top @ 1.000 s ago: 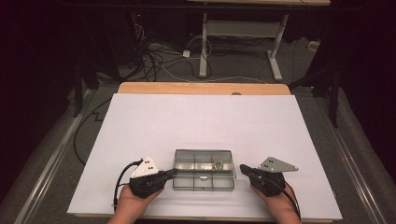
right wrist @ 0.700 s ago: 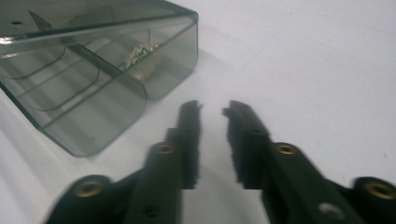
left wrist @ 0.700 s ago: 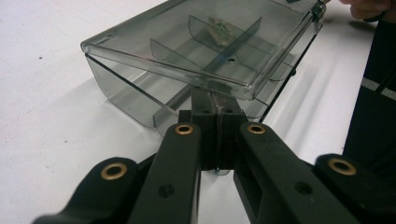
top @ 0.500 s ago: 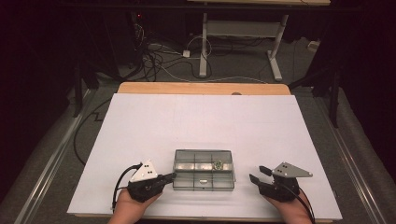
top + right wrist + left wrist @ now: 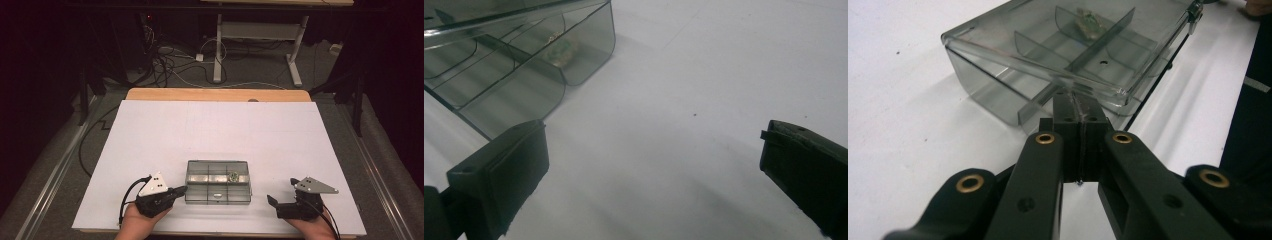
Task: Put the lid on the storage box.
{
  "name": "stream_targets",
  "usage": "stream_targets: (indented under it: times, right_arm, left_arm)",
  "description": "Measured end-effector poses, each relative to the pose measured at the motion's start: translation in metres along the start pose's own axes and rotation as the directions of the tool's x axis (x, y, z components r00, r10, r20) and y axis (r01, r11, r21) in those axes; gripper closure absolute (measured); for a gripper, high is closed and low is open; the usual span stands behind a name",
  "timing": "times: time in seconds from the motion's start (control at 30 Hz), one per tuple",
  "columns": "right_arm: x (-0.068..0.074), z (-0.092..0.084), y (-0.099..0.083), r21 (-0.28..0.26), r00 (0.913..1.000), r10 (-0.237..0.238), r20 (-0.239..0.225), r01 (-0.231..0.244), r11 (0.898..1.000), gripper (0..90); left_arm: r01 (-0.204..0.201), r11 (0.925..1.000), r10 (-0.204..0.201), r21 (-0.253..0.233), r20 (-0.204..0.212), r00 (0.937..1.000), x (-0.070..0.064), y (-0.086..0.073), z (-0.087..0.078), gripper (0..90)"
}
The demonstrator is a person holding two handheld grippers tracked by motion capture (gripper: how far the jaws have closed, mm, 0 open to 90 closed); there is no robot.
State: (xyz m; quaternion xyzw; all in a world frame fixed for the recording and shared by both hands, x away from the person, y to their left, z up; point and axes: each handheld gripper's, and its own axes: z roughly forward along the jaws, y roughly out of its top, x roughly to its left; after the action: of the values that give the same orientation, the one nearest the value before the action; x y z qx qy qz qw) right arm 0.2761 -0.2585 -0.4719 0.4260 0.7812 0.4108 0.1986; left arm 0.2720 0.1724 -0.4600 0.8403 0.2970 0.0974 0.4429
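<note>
The left gripper (image 5: pixel 181 190), jaws pressed together, touches the 9 o'clock edge of the clear compartment box (image 5: pixel 218 182) at the white surface's (image 5: pixel 215 125) 6 o'clock side. A small greenish part (image 5: pixel 233 176) lies inside. At 3 o'clock, the right gripper (image 5: pixel 282 194) has just been opening, empty, apart from the box.

A white-topped table (image 5: pixel 210 130) carries a clear compartment box (image 5: pixel 218 182) near its front edge.
</note>
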Motion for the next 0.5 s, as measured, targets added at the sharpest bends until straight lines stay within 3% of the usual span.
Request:
stream_targets:
  times: [0.03,0.07,0.13,0.2,0.33,0.37,0.5]
  right_arm:
    - [0.0,0.001,0.0,-0.002,1.0,-0.008,-0.002,0.008,1.0,0.2]
    - [0.0,0.001,0.0,-0.003,0.9999,-0.011,-0.002,0.011,1.0,0.2]
    - [0.001,0.001,0.001,-0.004,1.0,-0.008,-0.001,0.008,1.0,0.2]
    - [0.0,0.001,0.001,-0.01,1.0,-0.006,0.004,0.006,1.0,0.2]
    - [-0.001,-0.002,0.002,-0.02,1.0,-0.001,0.009,0.001,1.0,0.2]
    - [-0.001,-0.002,0.002,-0.025,1.0,0.001,0.009,-0.001,1.0,0.2]
    - [-0.002,-0.002,0.001,-0.029,1.0,0.004,0.008,-0.004,1.0,0.2]
  left_arm:
    - [0.054,0.9984,-0.054,-0.014,0.006,0.9985,-0.002,-0.002,0.001,87.4]
    - [0.012,0.9999,-0.012,0.008,-0.008,0.9999,0.004,-0.004,-0.001,87.4]
    - [0.09,0.9959,-0.09,-0.012,-0.008,0.9959,0.004,-0.008,0.001,87.3]
    - [0.133,0.9909,-0.133,-0.022,-0.018,0.9909,0.006,-0.011,0.003,87.3]
    - [0.093,0.9955,-0.092,0.014,-0.062,0.9938,0.021,-0.014,0.0,87.3]
    - [0.064,0.9973,-0.062,0.035,-0.075,0.9953,0.027,-0.015,-0.003,87.3]
    - [0.07,0.9966,-0.066,0.042,-0.106,0.9922,0.038,-0.02,-0.007,87.2]
